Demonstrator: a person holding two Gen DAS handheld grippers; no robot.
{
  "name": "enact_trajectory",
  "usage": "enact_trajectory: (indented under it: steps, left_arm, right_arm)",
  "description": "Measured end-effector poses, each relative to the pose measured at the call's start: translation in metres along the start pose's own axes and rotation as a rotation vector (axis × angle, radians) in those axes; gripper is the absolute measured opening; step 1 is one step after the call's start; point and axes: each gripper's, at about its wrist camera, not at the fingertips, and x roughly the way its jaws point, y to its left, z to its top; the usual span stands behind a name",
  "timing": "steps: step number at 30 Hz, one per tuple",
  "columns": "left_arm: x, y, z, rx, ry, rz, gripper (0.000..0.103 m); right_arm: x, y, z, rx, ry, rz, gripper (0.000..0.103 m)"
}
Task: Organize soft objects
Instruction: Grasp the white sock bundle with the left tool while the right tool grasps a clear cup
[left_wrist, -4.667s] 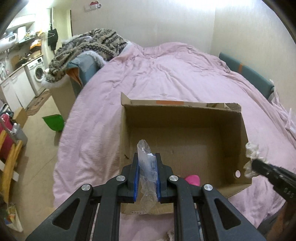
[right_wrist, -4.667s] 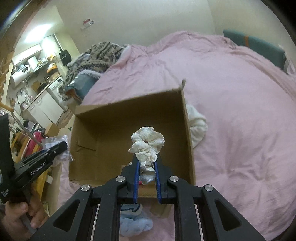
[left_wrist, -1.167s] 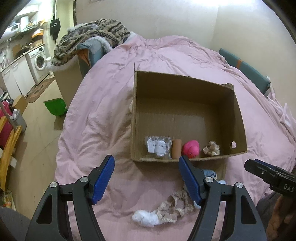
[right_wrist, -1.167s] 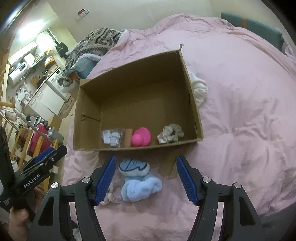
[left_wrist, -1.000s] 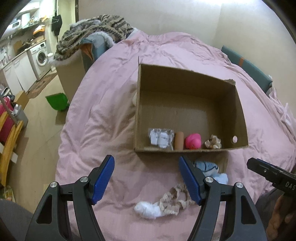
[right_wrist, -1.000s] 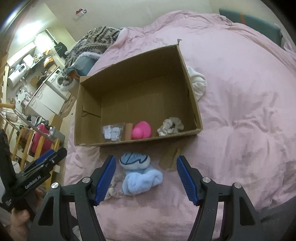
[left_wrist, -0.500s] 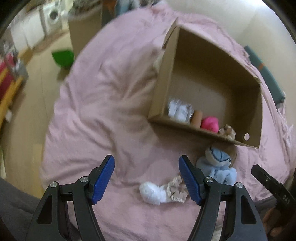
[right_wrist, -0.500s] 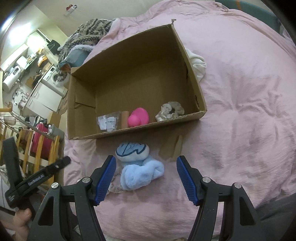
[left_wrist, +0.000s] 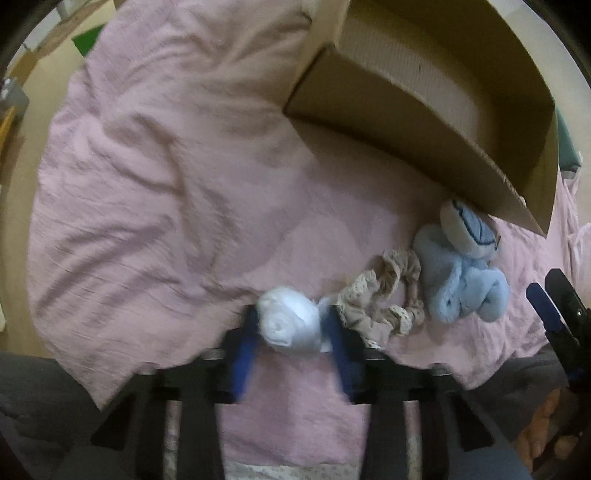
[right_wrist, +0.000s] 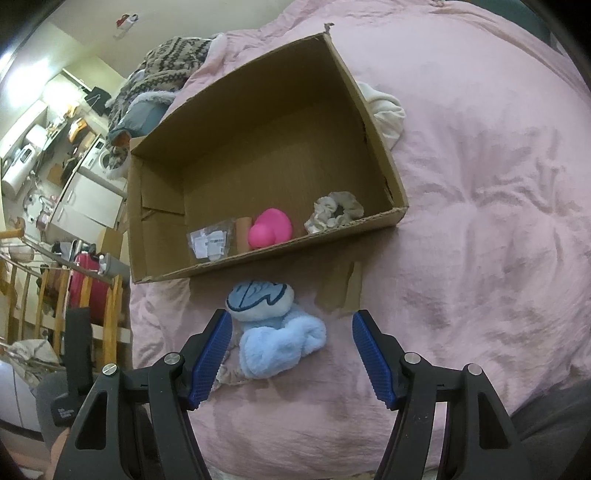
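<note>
The cardboard box (right_wrist: 258, 147) sat open on the pink duvet (right_wrist: 480, 221), and everything in it lay along the near wall: a clear packet (right_wrist: 211, 242) toward the left corner, a short brown tube (right_wrist: 242, 232) next to it, a pink rubber duck (right_wrist: 270, 228) touching the tube, and a beige scrunchie (right_wrist: 334, 211) near the right corner. The rest of the box floor was bare cardboard.

Just outside the box's near wall lay a light blue plush toy (right_wrist: 273, 332), its long axis running from the box toward me, its stitched head close to the cardboard. Beside the toy, farther from the box, a beige lace band (left_wrist: 384, 299) lay in a loose loop, touching a white rolled sock (left_wrist: 290, 321) whose length ran roughly parallel to the box's near wall.

The left gripper (left_wrist: 291, 332) pointed steeply down over the sock, its blue fingers (left_wrist: 243, 350) closing with the sock between them; the blur kept me from telling whether they pressed it. The right gripper (right_wrist: 291, 354) hovered over the plush toy, spread wide and holding nothing
</note>
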Motion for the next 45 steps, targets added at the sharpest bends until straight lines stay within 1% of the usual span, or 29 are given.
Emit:
enact_trajectory:
  steps: [1, 2, 4, 8, 10, 12, 15, 18, 22, 25, 27, 29, 32, 33, 34, 37, 38, 39, 41, 42, 43, 45]
  left_arm:
    - [0.0, 0.0, 0.0, 0.003, -0.001, -0.003, 0.023]
    - [-0.001, 0.0, -0.001, 0.006, -0.008, -0.01, 0.023]
    - [-0.01, 0.0, 0.0, 0.013, -0.048, -0.011, 0.022]
    - [-0.039, -0.003, -0.003, 0.04, -0.176, 0.013, 0.022]
    - [-0.053, -0.007, -0.004, 0.058, -0.249, 0.045, 0.022]
    - [-0.062, -0.005, -0.009, 0.05, -0.286, 0.039, 0.022]
    - [-0.072, -0.005, 0.001, 0.031, -0.314, 0.015, 0.022]
    - [-0.076, -0.008, 0.004, 0.033, -0.341, 0.021, 0.022]
    - [-0.074, -0.01, 0.006, 0.049, -0.332, 0.02, 0.022]
    - [-0.075, -0.015, 0.002, 0.071, -0.337, 0.028, 0.022]
    - [-0.075, -0.018, 0.002, 0.083, -0.343, 0.034, 0.022]
    - [-0.074, -0.021, 0.002, 0.087, -0.34, 0.038, 0.022]
    - [-0.071, -0.023, 0.002, 0.094, -0.333, 0.045, 0.022]
    - [-0.069, -0.024, 0.003, 0.097, -0.329, 0.049, 0.022]
    - [-0.067, -0.024, 0.003, 0.099, -0.326, 0.051, 0.022]
    - [-0.063, -0.025, 0.005, 0.103, -0.318, 0.059, 0.022]
    - [-0.062, -0.026, 0.005, 0.104, -0.317, 0.061, 0.022]
    - [-0.062, -0.027, 0.006, 0.104, -0.317, 0.064, 0.022]
    - [-0.062, -0.027, 0.006, 0.106, -0.319, 0.063, 0.022]
    - [-0.062, -0.028, 0.006, 0.109, -0.322, 0.064, 0.022]
    - [-0.062, -0.028, 0.007, 0.11, -0.323, 0.065, 0.022]
    - [-0.062, -0.029, 0.007, 0.113, -0.326, 0.064, 0.022]
  right_arm:
    - [0.001, -0.001, 0.0, 0.005, 0.002, 0.0, 0.071]
    - [0.001, -0.002, 0.001, 0.008, 0.003, 0.0, 0.071]
    - [0.001, -0.004, 0.001, 0.016, 0.005, 0.0, 0.071]
    - [-0.001, -0.008, 0.002, 0.036, 0.001, 0.002, 0.071]
    - [-0.002, -0.011, 0.003, 0.051, -0.002, 0.007, 0.071]
    - [-0.002, -0.013, 0.003, 0.068, -0.002, 0.011, 0.071]
    - [-0.001, -0.018, 0.004, 0.094, 0.0, 0.012, 0.071]
    - [0.0, -0.023, 0.005, 0.121, 0.006, 0.021, 0.071]
    - [0.003, -0.029, 0.005, 0.163, 0.016, 0.034, 0.071]
    - [0.009, -0.033, 0.009, 0.181, 0.029, 0.001, 0.071]
    - [0.019, -0.039, 0.016, 0.198, 0.063, -0.006, 0.071]
    - [0.031, -0.04, 0.023, 0.195, 0.101, -0.019, 0.061]
    - [0.05, -0.038, 0.028, 0.18, 0.141, -0.052, 0.059]
    - [0.056, -0.037, 0.029, 0.173, 0.153, -0.058, 0.056]
    - [0.063, -0.034, 0.03, 0.16, 0.167, -0.066, 0.05]
    - [0.078, -0.027, 0.03, 0.107, 0.19, -0.122, 0.046]
    - [0.082, -0.026, 0.03, 0.096, 0.195, -0.132, 0.039]
    - [0.084, -0.025, 0.029, 0.085, 0.2, -0.142, 0.035]
    - [0.086, -0.024, 0.027, 0.069, 0.204, -0.146, 0.023]
    - [0.085, -0.023, 0.026, 0.06, 0.201, -0.151, 0.019]
    - [0.084, -0.022, 0.026, 0.053, 0.196, -0.15, 0.012]
    - [0.079, -0.021, 0.025, 0.053, 0.185, -0.135, 0.012]
